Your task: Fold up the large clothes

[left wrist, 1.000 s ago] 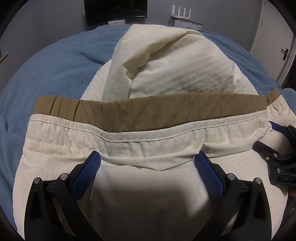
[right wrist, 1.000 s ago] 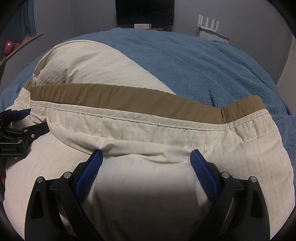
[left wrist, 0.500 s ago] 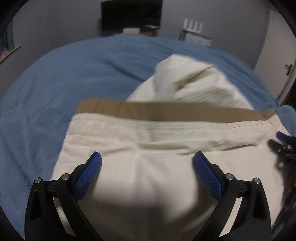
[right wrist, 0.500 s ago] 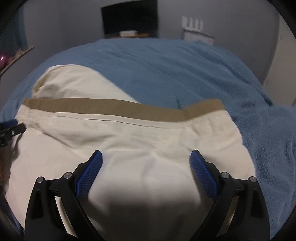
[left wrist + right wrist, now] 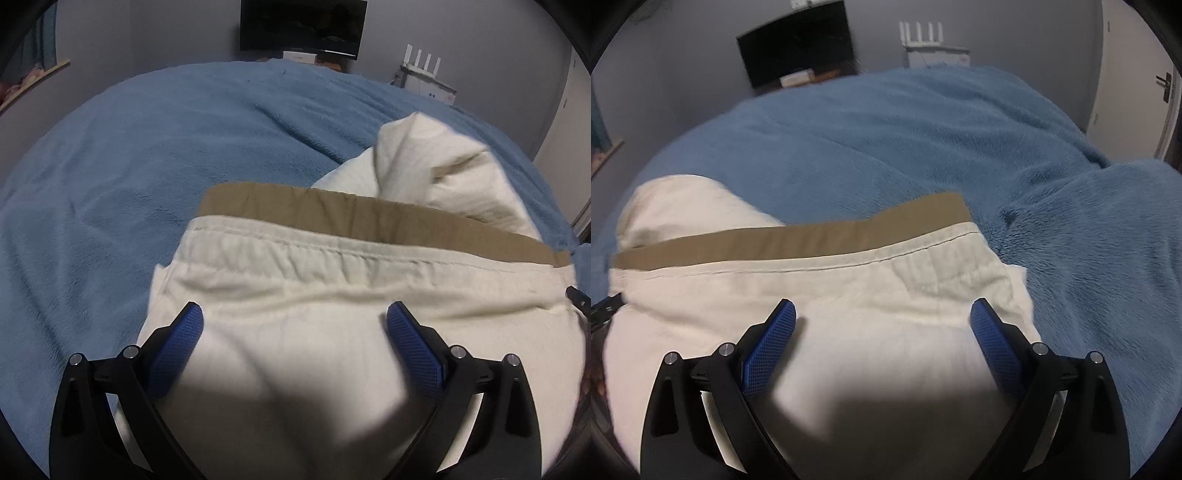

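Observation:
Cream trousers point(image 5: 314, 295) with a tan waistband lining point(image 5: 369, 218) lie folded on a blue blanket point(image 5: 147, 184). The folded legs bulge behind the waistband point(image 5: 443, 173). My left gripper point(image 5: 293, 321) is open above the cloth near the waist, holding nothing. In the right wrist view the same trousers point(image 5: 849, 295) and tan band point(image 5: 794, 240) show. My right gripper point(image 5: 882, 317) is open above the cloth, empty. The tip of the right gripper shows at the right edge of the left wrist view point(image 5: 578, 301).
The blue blanket point(image 5: 960, 147) covers the whole bed and bunches up at the right point(image 5: 1108, 240). A dark screen point(image 5: 301, 26) and a white router on a stand point(image 5: 423, 70) sit by the far wall. A door point(image 5: 1165, 85) is at the right.
Both grippers have drawn back and risen from the waistband, jaws still open. The left view has swung left, the right view right. The folded leg bundle looks lower and farther.

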{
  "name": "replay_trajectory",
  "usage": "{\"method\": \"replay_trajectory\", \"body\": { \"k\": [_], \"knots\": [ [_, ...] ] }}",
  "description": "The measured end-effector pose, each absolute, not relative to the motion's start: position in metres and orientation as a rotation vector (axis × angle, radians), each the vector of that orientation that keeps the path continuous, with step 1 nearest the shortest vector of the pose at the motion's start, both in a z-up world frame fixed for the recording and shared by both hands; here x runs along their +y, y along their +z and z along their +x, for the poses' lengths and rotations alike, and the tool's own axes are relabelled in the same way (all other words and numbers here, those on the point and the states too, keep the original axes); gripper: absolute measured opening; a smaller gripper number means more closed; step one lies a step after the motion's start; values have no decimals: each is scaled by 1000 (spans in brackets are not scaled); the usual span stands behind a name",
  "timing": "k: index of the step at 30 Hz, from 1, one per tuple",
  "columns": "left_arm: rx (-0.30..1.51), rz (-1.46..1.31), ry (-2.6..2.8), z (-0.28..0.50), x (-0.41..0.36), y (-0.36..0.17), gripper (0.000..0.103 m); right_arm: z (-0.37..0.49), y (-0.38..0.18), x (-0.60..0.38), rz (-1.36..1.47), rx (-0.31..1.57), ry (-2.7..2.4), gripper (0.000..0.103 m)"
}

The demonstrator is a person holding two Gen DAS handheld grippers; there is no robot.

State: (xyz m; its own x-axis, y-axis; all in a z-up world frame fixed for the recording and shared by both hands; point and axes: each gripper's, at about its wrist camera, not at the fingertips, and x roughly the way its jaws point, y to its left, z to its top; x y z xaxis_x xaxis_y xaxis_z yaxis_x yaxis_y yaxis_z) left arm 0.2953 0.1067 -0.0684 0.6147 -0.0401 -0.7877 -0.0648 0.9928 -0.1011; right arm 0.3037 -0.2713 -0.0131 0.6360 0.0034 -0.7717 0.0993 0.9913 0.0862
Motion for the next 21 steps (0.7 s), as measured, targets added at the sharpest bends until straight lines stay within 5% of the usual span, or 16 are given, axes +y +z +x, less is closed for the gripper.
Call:
{"method": "replay_trajectory", "body": {
  "k": [7, 21],
  "knots": [
    [926, -80, -115, 229, 68, -46, 96, 220, 25, -228, -57, 834, 83, 91],
    [995, 78, -90, 162, 41, -78, 97, 134, -23, -211, -170, 1006, 87, 90]
  ]
}}
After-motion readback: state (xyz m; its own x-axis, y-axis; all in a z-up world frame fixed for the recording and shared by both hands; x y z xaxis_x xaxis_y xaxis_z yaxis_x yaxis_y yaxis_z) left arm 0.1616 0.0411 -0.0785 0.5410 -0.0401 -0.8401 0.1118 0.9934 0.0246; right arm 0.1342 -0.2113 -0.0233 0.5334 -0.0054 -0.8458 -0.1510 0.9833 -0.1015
